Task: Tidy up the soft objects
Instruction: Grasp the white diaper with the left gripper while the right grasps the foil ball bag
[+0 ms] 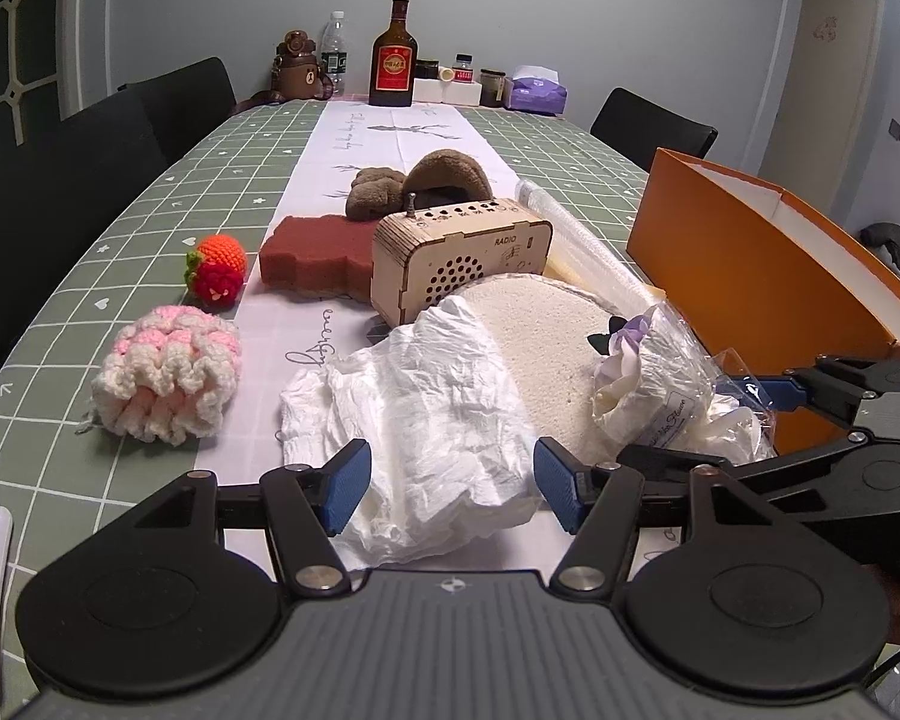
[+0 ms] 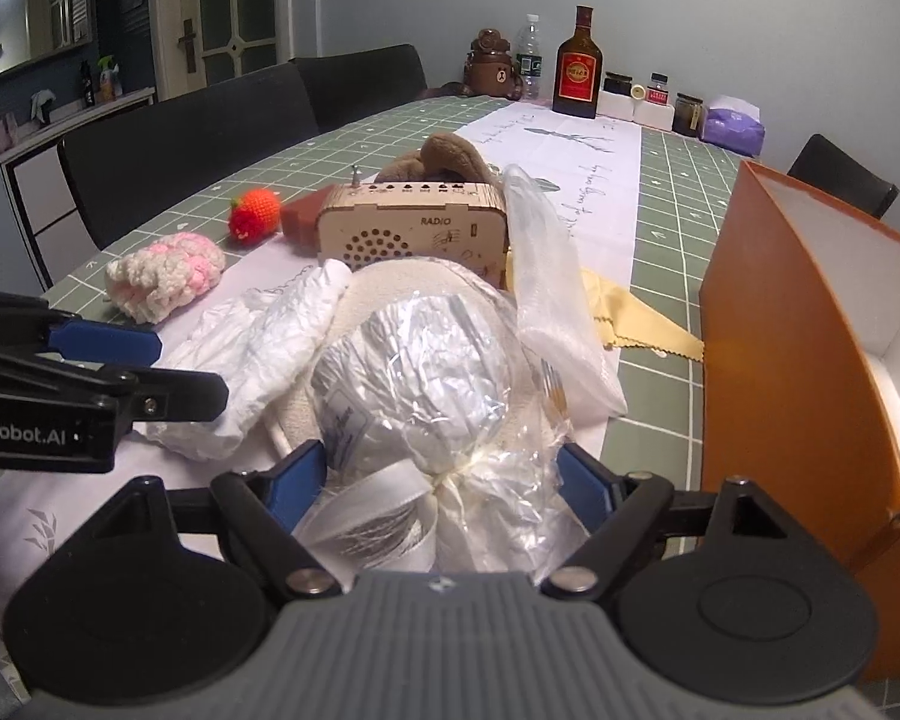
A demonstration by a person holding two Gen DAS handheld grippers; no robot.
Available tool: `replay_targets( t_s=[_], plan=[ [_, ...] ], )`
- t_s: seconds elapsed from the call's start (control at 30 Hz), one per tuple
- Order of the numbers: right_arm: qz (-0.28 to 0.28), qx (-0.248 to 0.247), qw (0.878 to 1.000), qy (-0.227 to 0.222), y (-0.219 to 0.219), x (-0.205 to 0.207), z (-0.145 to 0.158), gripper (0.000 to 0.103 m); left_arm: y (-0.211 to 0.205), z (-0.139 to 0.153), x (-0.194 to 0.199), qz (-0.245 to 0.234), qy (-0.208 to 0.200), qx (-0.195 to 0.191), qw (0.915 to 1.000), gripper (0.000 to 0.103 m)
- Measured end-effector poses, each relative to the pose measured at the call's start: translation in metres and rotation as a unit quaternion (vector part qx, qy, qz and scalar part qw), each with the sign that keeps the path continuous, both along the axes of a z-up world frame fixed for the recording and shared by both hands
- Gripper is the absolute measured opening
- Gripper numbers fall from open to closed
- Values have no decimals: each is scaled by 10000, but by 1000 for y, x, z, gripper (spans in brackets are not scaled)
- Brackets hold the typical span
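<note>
Worktop (image 1: 150,192) under green checked cloth with white runner carries the soft items: crumpled white cloth (image 1: 426,396) lying between the spread pads of the left tool (image 1: 453,489), no contact evident, jaws open. Right tool (image 2: 444,480) straddles the cellophane-wrapped bundle (image 2: 414,360) at its tied neck, pads wide apart on either side; whether they press the wrap cannot be told. Bundle rests on a round cream sponge (image 1: 546,336); wooden radio (image 1: 462,258) just behind, pink-white crochet piece (image 1: 168,378) and crochet strawberry (image 1: 217,270) to the left, orange box (image 2: 810,372) open on the right.
</note>
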State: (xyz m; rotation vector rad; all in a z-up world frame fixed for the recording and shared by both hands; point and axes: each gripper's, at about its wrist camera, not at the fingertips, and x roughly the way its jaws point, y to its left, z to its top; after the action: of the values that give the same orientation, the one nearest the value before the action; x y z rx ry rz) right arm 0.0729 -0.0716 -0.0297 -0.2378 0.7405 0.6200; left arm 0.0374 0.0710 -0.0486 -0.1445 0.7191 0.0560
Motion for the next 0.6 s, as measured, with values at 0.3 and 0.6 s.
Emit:
replay_targets(
  t_s=[0.3,0.6],
  plan=[
    [-233,462,9982,294,-21,5,3,47,-2,-10,17,252,182,210,9993,94],
    [-428,712,9950,550,-32,6,-8,45,6,-27,24,532,367,-42,9979,94]
  ],
)
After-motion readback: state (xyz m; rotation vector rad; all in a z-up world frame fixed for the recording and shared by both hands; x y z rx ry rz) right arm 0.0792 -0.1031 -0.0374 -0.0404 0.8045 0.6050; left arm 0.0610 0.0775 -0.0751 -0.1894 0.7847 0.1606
